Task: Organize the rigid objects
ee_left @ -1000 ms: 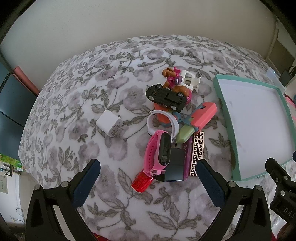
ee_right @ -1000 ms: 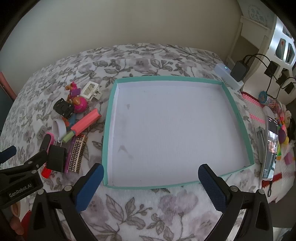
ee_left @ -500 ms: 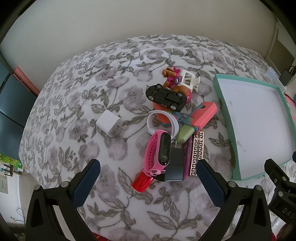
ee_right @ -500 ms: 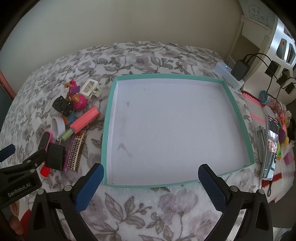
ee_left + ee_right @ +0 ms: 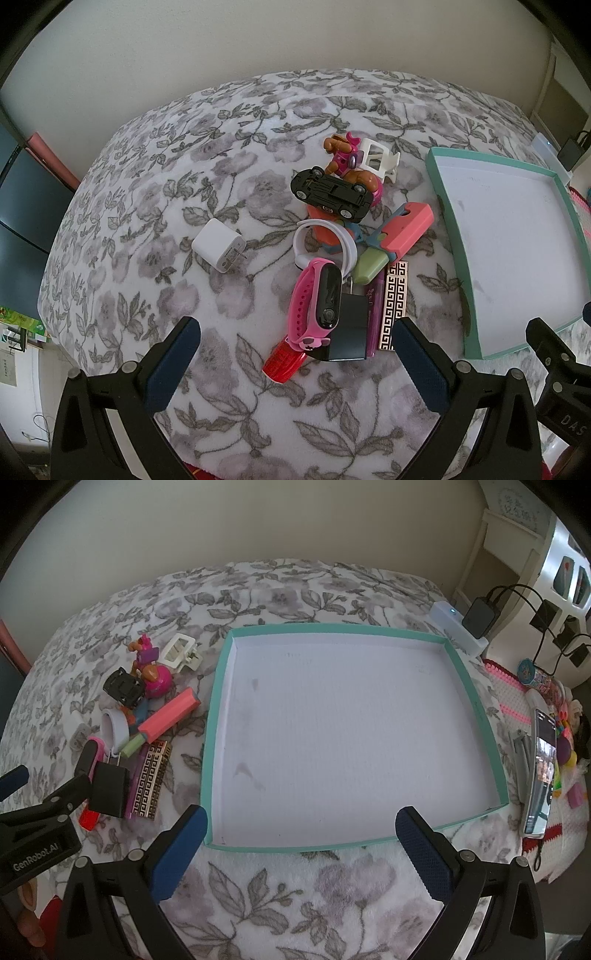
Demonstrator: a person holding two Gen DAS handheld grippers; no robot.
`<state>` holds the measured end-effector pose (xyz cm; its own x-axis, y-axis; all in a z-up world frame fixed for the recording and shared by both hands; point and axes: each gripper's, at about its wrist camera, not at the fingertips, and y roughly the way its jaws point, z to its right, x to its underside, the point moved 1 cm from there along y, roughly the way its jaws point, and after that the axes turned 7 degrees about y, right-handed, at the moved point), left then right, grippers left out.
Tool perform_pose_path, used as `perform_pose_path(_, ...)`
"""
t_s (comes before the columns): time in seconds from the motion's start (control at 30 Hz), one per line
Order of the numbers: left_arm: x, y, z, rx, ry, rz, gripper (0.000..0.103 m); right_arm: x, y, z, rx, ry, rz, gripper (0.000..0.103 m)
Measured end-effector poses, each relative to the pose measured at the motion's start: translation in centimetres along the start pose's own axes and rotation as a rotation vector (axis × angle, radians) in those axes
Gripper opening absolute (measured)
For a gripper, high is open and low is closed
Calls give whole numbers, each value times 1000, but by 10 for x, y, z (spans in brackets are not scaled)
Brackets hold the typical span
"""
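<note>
Teal cardboard forms the wall of the one tray (image 5: 218, 716), and its white floor holds nothing. It lies on the flowered bed cover (image 5: 155, 192), straight ahead of the right tongs (image 5: 301, 843), whose blue pads stand wide apart and hold nothing. The left tongs (image 5: 295, 354) are also spread wide and hold nothing.

Just ahead of the left tongs, to the left of the tray, lies one pile of small things that touch or overlap: one pink smart band (image 5: 316, 299), one black charger block (image 5: 351, 332), one red ridged piece (image 5: 282, 362), one gold patterned clip (image 5: 394, 299), one pink and green marker (image 5: 397, 236), one white tape ring (image 5: 325, 243), one black toy car (image 5: 330, 192) on its back, one pink toy figure (image 5: 345, 155) and one white hair claw (image 5: 376, 158). One white charger (image 5: 219, 245) lies alone, further left of the pile.

Beyond the tray, to the right of the right tongs, one phone (image 5: 541, 771) lies among small coloured objects that I cannot count.
</note>
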<state>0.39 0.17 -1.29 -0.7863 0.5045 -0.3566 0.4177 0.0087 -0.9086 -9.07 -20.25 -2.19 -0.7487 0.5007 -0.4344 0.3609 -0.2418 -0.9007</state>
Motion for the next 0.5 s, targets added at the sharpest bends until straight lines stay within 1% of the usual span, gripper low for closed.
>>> perform_pose_path(0.5, 0, 0, 0, -1, 0, -1, 103, 0, 1, -2, 5, -4, -11, 103)
